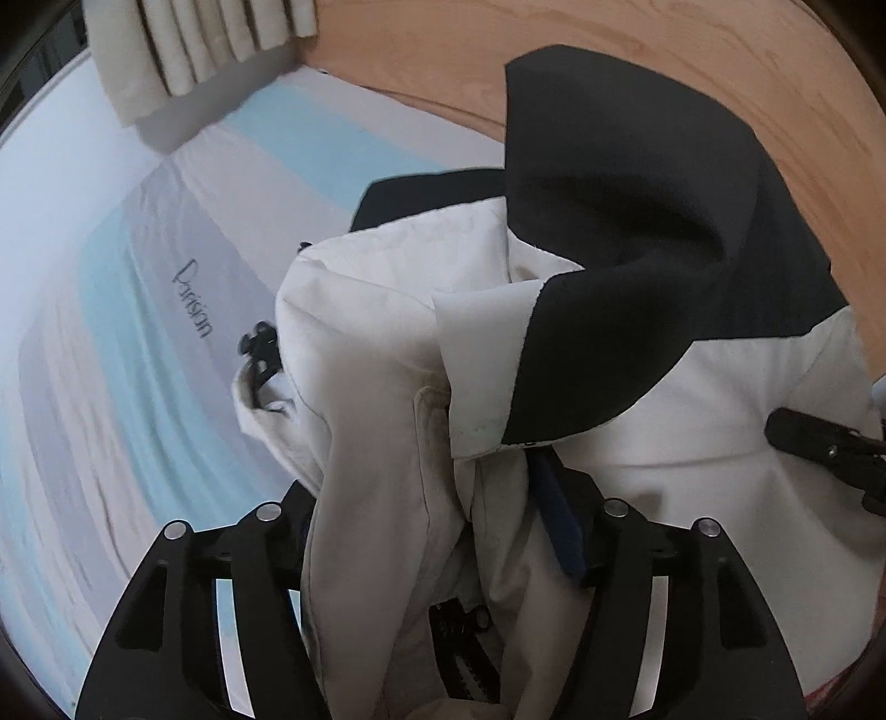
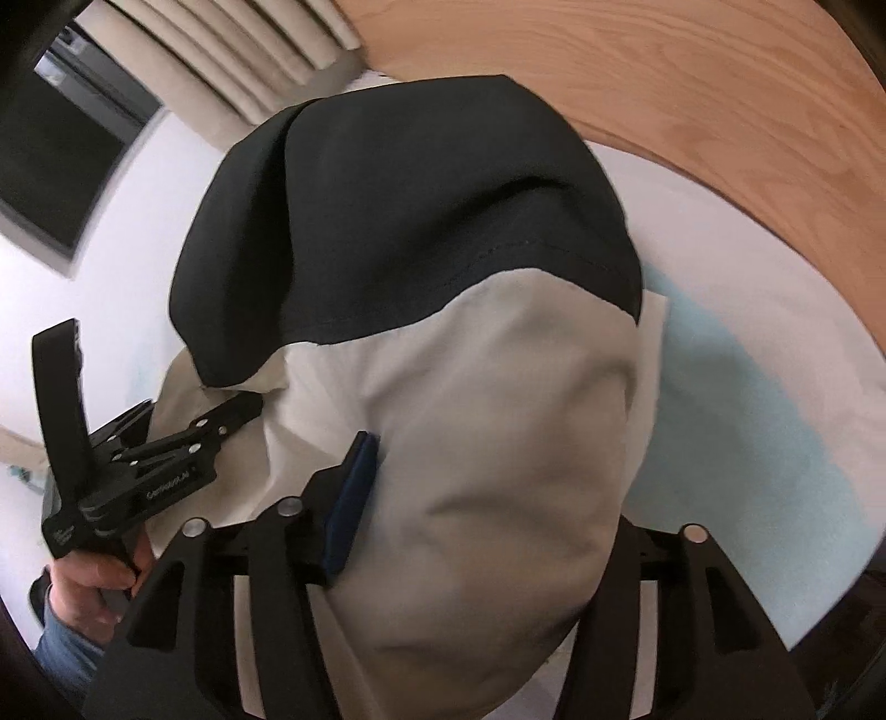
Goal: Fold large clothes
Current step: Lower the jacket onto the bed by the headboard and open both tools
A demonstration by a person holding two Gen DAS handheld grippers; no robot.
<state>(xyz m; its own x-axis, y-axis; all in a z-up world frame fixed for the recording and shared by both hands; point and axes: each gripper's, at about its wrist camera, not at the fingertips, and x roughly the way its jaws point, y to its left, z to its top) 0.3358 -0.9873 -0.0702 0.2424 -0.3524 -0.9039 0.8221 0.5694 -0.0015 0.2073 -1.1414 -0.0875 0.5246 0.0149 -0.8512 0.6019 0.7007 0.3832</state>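
The big jacket [image 1: 387,387] is cream with black parts, bunched up on the striped bed sheet [image 1: 111,332]. Both the left gripper [image 1: 443,498] and the right gripper [image 2: 487,498] are partly open, with cloth between their fingers; a firm pinch cannot be told.

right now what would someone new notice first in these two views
A cream and black jacket bunched on a striped bed sheet fills both views, its black part on top. Cream cloth lies between the fingers of the left gripper and the right gripper. A wooden headboard curves behind, with pale curtains at the upper left.
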